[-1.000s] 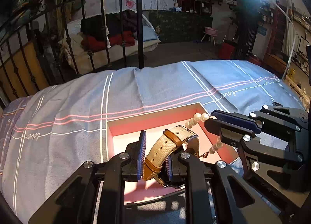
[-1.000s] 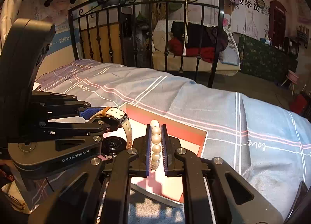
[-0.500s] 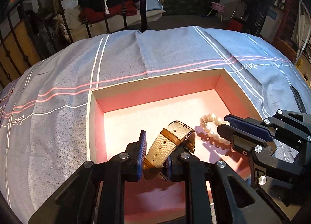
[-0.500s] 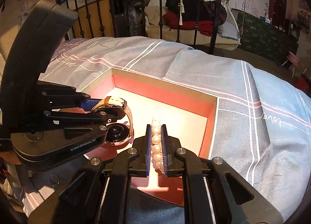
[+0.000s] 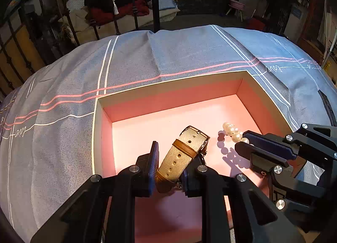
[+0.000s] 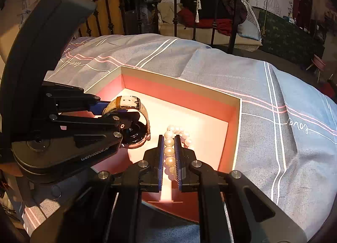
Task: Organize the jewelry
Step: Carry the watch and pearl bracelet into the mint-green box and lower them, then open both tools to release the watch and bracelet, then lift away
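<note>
Jewelry hangs low inside the pink box (image 5: 168, 87) on the bed: left tool (image 5: 168, 169) is clamped on the watch (image 5: 183, 154), strap running forward along its fingers, while right tool (image 6: 169, 158) pinches the pearl strand (image 6: 169, 150) just beside it.

Watch (image 5: 185, 154) face hidden (left wrist view); box (image 6: 236, 129) near wall covered.

Left gripper (image 5: 168, 164) and right gripper (image 6: 169, 154), fingers clamped, sit side by side.
</note>
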A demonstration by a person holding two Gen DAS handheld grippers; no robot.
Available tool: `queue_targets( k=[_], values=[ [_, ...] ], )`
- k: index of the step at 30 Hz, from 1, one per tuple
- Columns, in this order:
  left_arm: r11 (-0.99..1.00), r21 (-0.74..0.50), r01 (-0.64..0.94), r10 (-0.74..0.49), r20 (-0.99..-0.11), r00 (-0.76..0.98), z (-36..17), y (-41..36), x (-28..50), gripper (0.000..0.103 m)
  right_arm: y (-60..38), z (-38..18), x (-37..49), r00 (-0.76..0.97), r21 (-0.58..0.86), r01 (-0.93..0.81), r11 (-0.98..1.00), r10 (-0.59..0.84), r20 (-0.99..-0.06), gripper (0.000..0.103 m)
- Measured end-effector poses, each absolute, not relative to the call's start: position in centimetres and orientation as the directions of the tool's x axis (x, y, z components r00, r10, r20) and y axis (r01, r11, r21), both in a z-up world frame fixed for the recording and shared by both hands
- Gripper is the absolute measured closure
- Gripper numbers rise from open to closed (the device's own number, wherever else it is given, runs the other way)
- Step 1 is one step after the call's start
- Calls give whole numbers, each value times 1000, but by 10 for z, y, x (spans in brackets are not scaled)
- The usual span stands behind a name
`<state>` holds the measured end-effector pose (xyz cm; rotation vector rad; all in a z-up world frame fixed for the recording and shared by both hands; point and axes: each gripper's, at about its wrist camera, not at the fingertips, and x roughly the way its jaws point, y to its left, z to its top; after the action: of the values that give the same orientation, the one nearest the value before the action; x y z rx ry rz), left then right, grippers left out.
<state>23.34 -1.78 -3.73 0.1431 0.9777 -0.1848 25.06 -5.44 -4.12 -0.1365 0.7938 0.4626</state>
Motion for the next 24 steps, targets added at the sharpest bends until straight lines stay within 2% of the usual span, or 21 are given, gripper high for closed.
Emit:
queue_targets(
  k=[8, 15, 17, 18, 19, 20, 22, 24],
  values=[
    [976, 34, 215, -90, -835, 543, -34, -20, 233, 84, -54, -39, 245, 610, 46, -452, 891, 346, -713, 93],
    [983, 6, 184, -100, -822, 561, -21, -11, 228, 77, -57, -36, 239, 621, 36, -441, 897, 334, -709, 92],
    [984, -1, 177, -105, -810, 578, -15, -8, 224, 70, -58, -33, 237, 627, 34, -437, 899, 332, -704, 92],
    [985, -1, 172, -104, -800, 591, -11, -6, 222, 63, -58, -32, 236, 630, 35, -437, 899, 334, -701, 91],
    [985, -1, 170, -106, -786, 609, -6, -5, 220, 55, -58, -30, 236, 633, 34, -435, 900, 332, -699, 86],
    [986, 0, 167, -106, -773, 626, 1, -4, 217, 53, -59, -28, 234, 639, 29, -432, 901, 329, -695, 75],
    [987, -4, 163, -111, -748, 654, 14, -1, 212, 50, -60, -22, 230, 663, 14, -421, 907, 318, -678, 58],
    [987, -11, 162, -120, -718, 686, 29, 2, 205, 43, -63, -15, 226, 685, 4, -410, 912, 311, -659, 55]
  ],
)
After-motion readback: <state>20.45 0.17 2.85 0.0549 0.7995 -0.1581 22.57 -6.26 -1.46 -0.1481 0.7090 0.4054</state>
